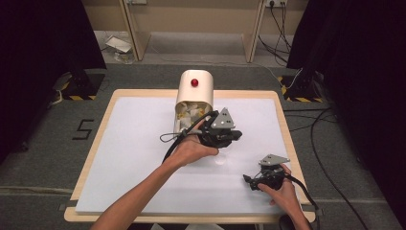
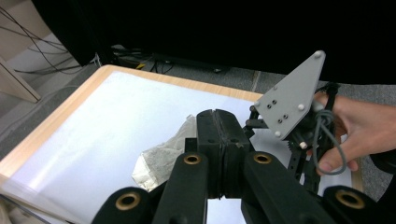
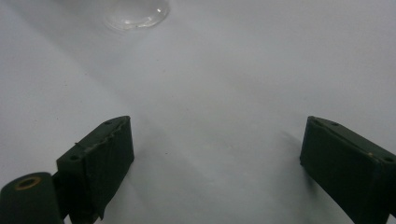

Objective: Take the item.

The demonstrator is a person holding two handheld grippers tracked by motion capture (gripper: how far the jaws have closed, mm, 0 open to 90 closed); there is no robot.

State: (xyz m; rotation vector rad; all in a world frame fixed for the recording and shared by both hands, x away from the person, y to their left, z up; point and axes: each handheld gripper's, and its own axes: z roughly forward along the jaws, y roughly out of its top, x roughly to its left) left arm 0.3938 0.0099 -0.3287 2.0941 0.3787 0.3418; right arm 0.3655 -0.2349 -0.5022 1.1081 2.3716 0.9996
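1. My right gripper [image 1: 250, 181] sits nearest me, low over the white sheet [image 1: 139, 143] at the table's near right corner. In its own view the two black jaws stand wide apart with bare sheet between them.
2. Just ahead of those jaws, in the right gripper view, a small clear dome-shaped piece [image 3: 136, 15] lies on the sheet; I cannot tell what it is.
3. My left gripper [image 1: 233, 136] is farther out, near the middle of the table, its grey three-cornered plate on top and its cable looping back past my wrist.
4. In the left gripper view its jaws are pressed together, pad against pad. A crumpled, pale, mesh-like sachet [image 2: 168, 151] hangs out to one side of them, and its edge runs in behind the jaws, so it looks pinched there, though the contact itself is hidden.
5. Beyond the left gripper, a cream bin [image 1: 194, 98] with a red knob [image 1: 194, 82] lies on its side at the table's far edge, mouth toward me, with crumpled pale scraps [image 1: 187, 112] inside.
6. The bin's mouth is just beside my left gripper.
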